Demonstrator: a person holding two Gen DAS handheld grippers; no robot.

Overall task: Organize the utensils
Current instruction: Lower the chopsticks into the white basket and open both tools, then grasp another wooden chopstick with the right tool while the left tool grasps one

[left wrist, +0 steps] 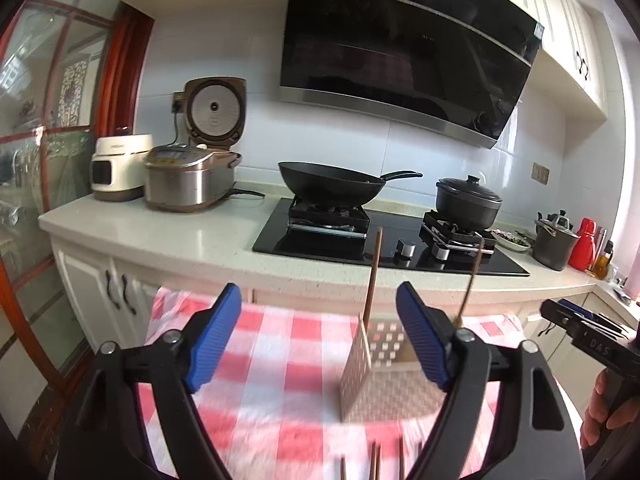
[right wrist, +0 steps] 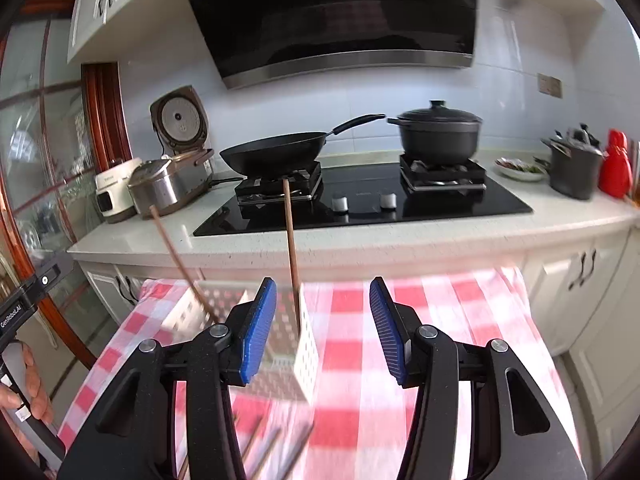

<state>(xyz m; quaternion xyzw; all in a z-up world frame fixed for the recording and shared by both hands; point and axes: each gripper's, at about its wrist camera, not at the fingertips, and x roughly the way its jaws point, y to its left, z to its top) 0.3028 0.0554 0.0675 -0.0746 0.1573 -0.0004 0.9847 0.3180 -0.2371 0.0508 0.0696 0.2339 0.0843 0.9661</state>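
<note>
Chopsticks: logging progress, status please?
Left tool open, right tool open. Two chopsticks upright in holder. More on cloth. Nothing blocking.

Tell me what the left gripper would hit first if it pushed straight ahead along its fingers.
Probably the perforated utensil holder on the checked cloth. It sits just ahead of the open left gripper, slightly toward its right finger, with two chopsticks standing in it. Depth is unclear, so it might pass just beside it.

loose chopsticks (left wrist: 374, 462) blurred, cut off at the bottom edge.
</note>
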